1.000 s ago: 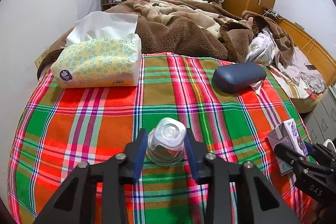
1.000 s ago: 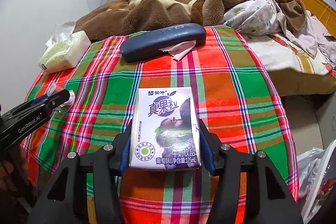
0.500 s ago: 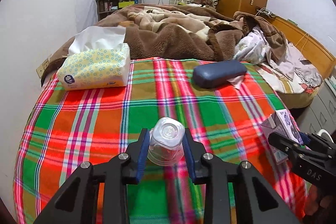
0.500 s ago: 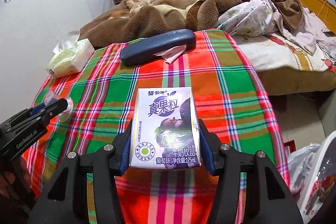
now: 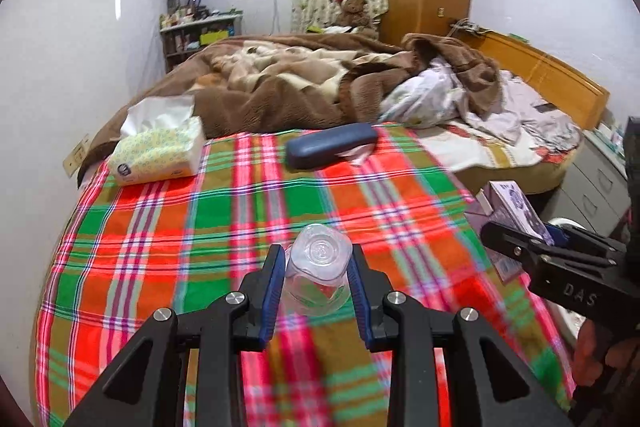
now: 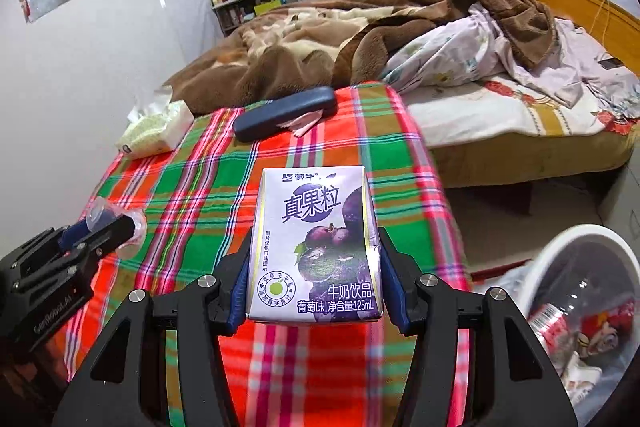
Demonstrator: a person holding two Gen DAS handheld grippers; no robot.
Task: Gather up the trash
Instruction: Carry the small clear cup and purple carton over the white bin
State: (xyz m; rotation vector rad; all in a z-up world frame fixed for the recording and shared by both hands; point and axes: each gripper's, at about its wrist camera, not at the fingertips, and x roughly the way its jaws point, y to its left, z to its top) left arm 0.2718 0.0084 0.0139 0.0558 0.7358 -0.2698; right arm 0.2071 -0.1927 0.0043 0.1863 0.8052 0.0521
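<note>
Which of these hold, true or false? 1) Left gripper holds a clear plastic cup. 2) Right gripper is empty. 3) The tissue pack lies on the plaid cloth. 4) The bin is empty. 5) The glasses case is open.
1) True: the left gripper is shut on the clear plastic cup.
2) False: the right gripper clamps a purple grape milk-drink carton.
3) True: the tissue pack lies on the plaid cloth.
4) False: the white bin already holds wrappers.
5) False: the blue glasses case is closed.
</note>
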